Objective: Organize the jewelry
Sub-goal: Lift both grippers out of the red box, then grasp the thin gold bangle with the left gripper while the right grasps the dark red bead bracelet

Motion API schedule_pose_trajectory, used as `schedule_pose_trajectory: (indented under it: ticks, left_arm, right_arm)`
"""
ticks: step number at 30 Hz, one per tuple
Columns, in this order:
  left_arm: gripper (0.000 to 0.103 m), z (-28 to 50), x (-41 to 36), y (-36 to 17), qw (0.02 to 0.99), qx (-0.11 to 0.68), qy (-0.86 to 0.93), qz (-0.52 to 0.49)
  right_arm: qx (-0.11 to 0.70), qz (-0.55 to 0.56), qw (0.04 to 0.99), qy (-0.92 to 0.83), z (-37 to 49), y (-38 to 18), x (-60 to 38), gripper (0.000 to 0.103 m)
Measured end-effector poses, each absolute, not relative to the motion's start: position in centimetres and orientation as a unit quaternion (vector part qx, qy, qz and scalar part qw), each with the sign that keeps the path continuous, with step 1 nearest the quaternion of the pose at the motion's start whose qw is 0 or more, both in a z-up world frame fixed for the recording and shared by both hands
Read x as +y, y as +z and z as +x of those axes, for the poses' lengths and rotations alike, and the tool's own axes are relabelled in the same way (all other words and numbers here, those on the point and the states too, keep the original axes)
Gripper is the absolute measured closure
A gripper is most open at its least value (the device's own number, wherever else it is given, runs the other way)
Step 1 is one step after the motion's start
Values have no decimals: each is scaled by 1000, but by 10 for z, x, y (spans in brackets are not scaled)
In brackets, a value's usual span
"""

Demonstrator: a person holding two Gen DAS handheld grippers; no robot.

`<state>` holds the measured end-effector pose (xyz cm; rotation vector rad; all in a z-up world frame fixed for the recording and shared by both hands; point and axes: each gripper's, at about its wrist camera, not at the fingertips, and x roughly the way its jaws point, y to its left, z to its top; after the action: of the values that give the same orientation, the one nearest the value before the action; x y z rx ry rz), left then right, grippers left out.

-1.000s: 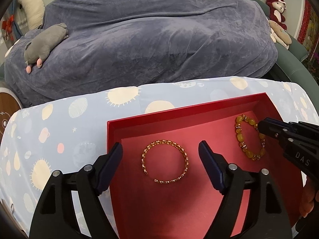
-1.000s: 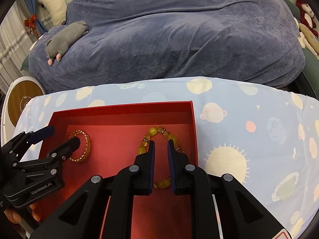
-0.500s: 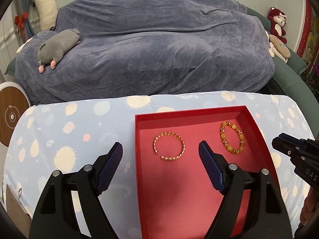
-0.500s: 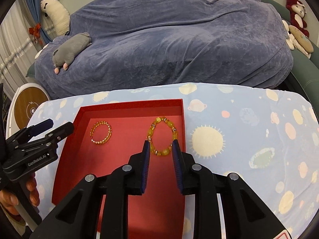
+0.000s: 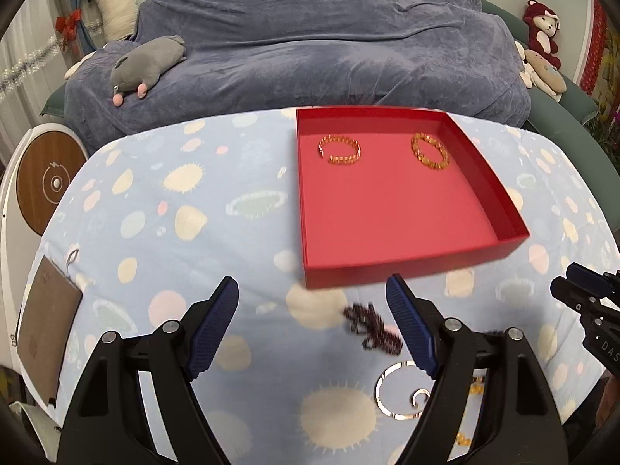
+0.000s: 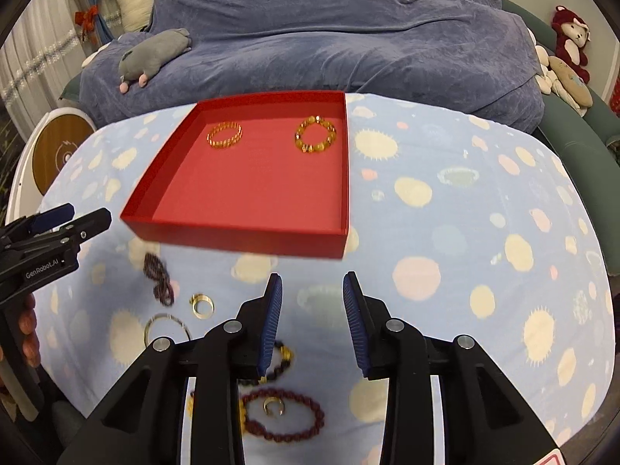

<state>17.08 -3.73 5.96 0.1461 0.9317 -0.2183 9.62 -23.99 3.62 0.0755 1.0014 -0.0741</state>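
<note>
A red tray (image 5: 500, 190) (image 6: 248, 238) on the patterned cloth holds a gold bangle (image 5: 340, 150) (image 6: 224, 136) and an amber bead bracelet (image 5: 430, 151) (image 6: 316, 139). My left gripper (image 5: 312, 323) (image 6: 71, 219) is open and empty, in front of the tray, above a dark beaded string (image 5: 370, 327) (image 6: 159, 279) and a silver hoop (image 5: 403, 391) (image 6: 166, 327). My right gripper (image 6: 312, 319) (image 5: 569, 281) is open and empty. Near it lie a gold ring (image 6: 202, 305), a dark red bead bracelet (image 6: 283, 412) and a black-and-gold bracelet (image 6: 281, 360).
A blue-grey covered sofa (image 5: 310, 54) with a grey plush toy (image 5: 147, 66) stands behind the table. A brown card (image 5: 46, 329) lies at the table's left edge. A round wooden disc (image 5: 50, 182) stands left of the table. Plush toys (image 6: 569, 50) sit at right.
Both grippers have pulled back from the tray toward the table's near edge. The right gripper's jaws have opened wide. The loose jewelry in front of the tray has come into view.
</note>
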Motion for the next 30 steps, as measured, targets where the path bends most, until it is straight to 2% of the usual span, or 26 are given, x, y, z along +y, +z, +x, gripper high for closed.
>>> schedule_pose_trajectory:
  ticks: [10,17,26,30]
  left_arm:
    - [28,108,-35,17,867,483,-97,79]
    - [30,104,-41,1,863,493,-90,72]
    - [47,120,-52,-18,850,513,-94,77]
    - [50,120,-52,-18,854,506,-95,68]
  right_arm:
    - [522,66,848,-60,33,-14,-235,70]
    - [524,81,845,-69,26,-24,-239,70]
    - [528,77,843,-70,39,-31,-237,70]
    - [523,69,847,-69,38,-32,-236,72]
